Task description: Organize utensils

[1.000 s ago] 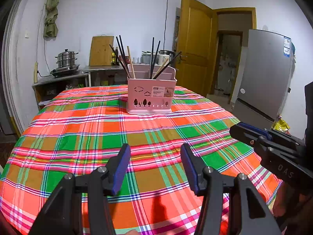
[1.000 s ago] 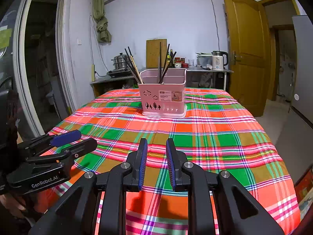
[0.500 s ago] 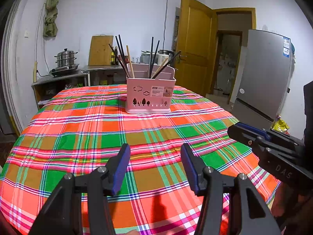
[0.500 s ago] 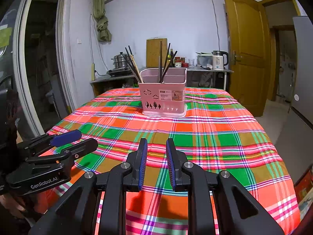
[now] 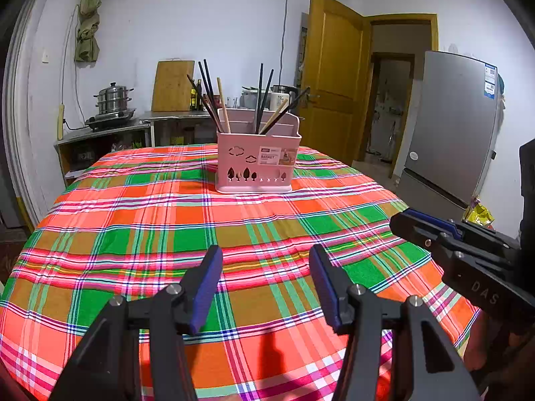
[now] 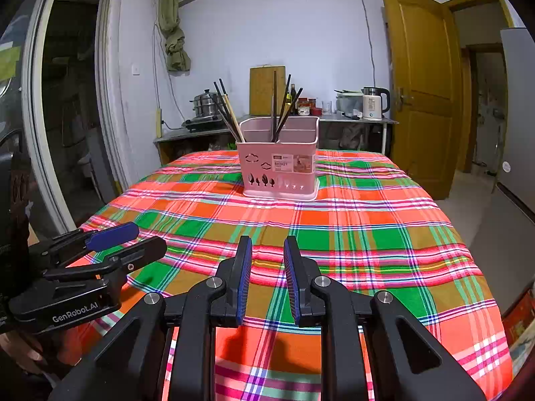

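Left tool (image 5: 265, 269): jaws spread wide, nothing between them, held low over the near part of the worktop (image 5: 140, 234). Blue pads face each other across a clear gap with plaid cloth visible through it.

Right tool (image 6: 267, 264): jaws parted by a narrow gap, not touching, nothing held. Also low over the near edge. Each tool shows in the other's camera: the right one at the right edge of the left view (image 5: 434, 234), the left one at the lower left of the right view (image 6: 127, 244), where its jaws read as apart.

Pink utensil basket (image 5: 257, 163) stands upright on the far half of the worktop, well apart from both tools, roughly centred ahead of them. It has a partition inside; front face carries cloud and tree cut-outs and a label.

Chopsticks (image 5: 209, 95): a bundle of dark ones plus one light wooden one leans left out of the basket's left side. A second set (image 5: 264, 97), dark sticks with one light one, stands in the middle and fans to the right. Exact count unclear.

Cloth on the worktop is red, green and orange plaid, lying mostly flat with slight ripples.

Behind: cutting board (image 5: 172, 85) leaning on the wall, steamer pot (image 5: 113, 98) on a side counter, kettle (image 6: 374, 102), yellow door (image 5: 334, 77), grey fridge (image 5: 451, 123) on the right.
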Demonstrator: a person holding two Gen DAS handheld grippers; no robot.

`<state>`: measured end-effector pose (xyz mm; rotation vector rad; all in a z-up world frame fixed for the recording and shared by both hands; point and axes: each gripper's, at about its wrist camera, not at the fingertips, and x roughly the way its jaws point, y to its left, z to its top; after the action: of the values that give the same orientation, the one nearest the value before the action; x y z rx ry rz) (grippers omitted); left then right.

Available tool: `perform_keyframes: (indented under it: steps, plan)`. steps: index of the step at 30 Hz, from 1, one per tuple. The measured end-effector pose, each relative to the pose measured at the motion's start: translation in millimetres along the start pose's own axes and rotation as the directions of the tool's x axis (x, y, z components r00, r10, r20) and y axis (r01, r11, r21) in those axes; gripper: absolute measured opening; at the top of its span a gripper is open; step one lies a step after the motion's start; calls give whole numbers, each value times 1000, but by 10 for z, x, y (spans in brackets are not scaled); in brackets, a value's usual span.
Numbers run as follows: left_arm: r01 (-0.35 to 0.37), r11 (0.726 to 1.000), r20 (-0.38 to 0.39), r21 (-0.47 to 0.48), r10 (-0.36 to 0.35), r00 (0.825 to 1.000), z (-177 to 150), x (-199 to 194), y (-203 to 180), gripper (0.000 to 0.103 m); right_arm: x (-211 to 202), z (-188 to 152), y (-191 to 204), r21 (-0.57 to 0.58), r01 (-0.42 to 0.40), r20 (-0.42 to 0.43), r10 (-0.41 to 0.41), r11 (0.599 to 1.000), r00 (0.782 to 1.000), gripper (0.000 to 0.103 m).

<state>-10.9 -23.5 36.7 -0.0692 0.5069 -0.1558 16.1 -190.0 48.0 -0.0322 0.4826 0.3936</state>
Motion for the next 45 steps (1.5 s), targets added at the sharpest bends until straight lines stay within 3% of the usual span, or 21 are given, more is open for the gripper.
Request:
perform_keyframes:
  steps: [45]
  plan:
    - [3,1000,-16,-14,-3,1000,-20,26,24,57,-6,3,5,-2,2,-1,-2,1000,1000,20]
